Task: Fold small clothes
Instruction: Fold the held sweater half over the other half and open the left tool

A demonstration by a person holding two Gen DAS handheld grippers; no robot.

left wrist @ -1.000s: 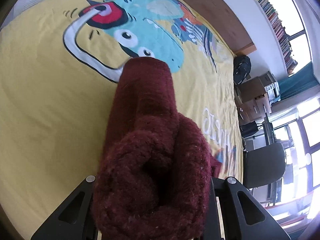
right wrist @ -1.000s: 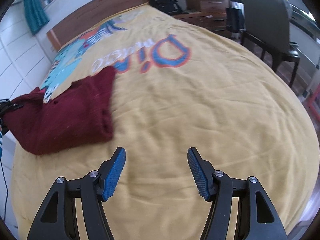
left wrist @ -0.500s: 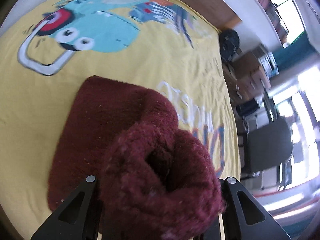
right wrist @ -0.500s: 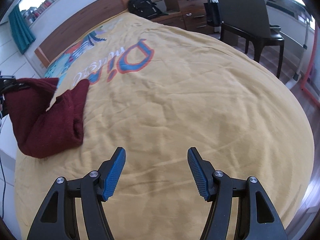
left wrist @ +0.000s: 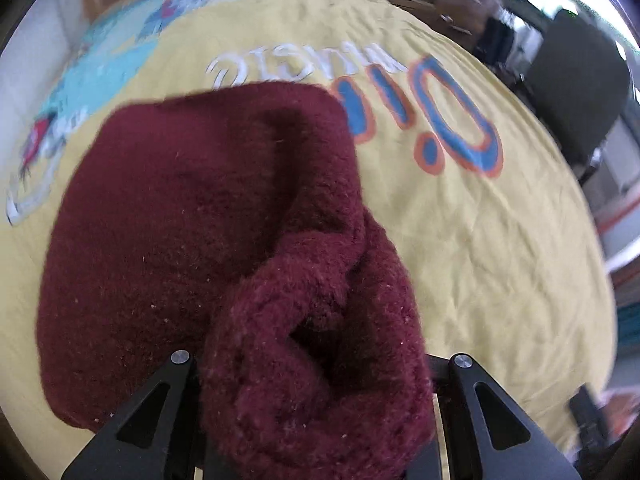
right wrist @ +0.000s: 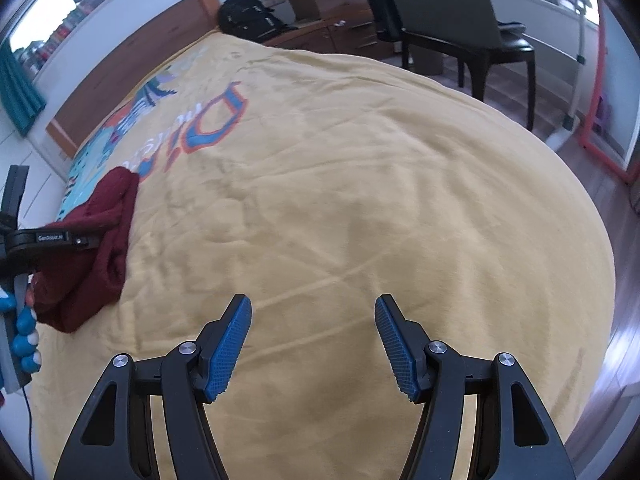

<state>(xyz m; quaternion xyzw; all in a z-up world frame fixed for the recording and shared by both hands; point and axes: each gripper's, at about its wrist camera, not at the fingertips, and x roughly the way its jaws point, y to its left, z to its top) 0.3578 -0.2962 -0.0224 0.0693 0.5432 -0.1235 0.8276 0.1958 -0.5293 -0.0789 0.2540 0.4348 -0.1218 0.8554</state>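
Left wrist view: left hand-held gripper [left wrist: 316, 420] sits bottom centre of frame, jaws closed on a thick bunch of the maroon knit garment [left wrist: 192, 220]; fingertips buried in the wool, only the black arms show either side. Rest of garment spreads up and left across frame centre, lying on the yellow bedspread [left wrist: 500, 280] w/ a fold ridge running down its right part. Bedspread's blue-and-orange lettering [left wrist: 436, 120] sits upper right of garment, white lettering just above it, cartoon print at upper left; pic is a bit blurred. Dark chair at upper right edge. Right wrist view: right hand-held gripper [right wrist: 312, 344] at bottom centre, jaws wide apart, blue ribbed pads [right wrist: 228, 348] w/ nothing between them, above bare bedspread [right wrist: 380, 208]. Garment [right wrist: 108, 232] is far left of frame, well apart from right gripper, w/ left hand-held gripper [right wrist: 82, 240] clamped on it from the left edge. Wooden headboard [right wrist: 132, 68] upper left, black backpack [right wrist: 248, 16] top centre, drawers and black chair [right wrist: 460, 24] upper right.
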